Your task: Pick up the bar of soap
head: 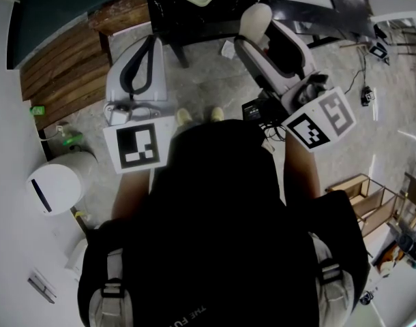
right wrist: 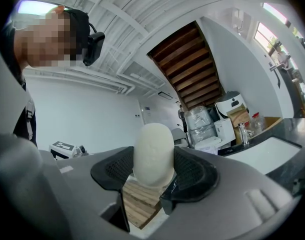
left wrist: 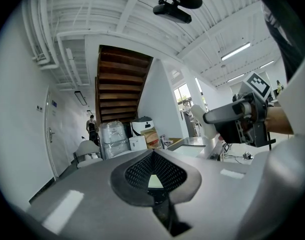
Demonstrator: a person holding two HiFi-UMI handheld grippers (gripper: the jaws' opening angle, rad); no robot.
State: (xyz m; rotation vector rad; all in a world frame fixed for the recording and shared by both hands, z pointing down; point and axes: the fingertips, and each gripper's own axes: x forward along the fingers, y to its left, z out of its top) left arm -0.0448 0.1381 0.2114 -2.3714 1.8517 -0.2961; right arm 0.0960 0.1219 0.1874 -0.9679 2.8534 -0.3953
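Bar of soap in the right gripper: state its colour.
Plain off-white, no pattern. The bar of soap shows best in the right gripper view.

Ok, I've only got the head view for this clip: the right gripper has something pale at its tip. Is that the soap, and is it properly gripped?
Observer: Yes. In the right gripper view, the right gripper is closed on a white bar of soap, which stands on end and sticks out past the jaws.
Operator: And the left gripper, is it carrying anything?
Observer: No. In its own view, the left gripper has its jaws together with nothing between them.
Operator: Anyone else around?
Observer: In the left gripper view, one person stands far off by the wooden staircase.
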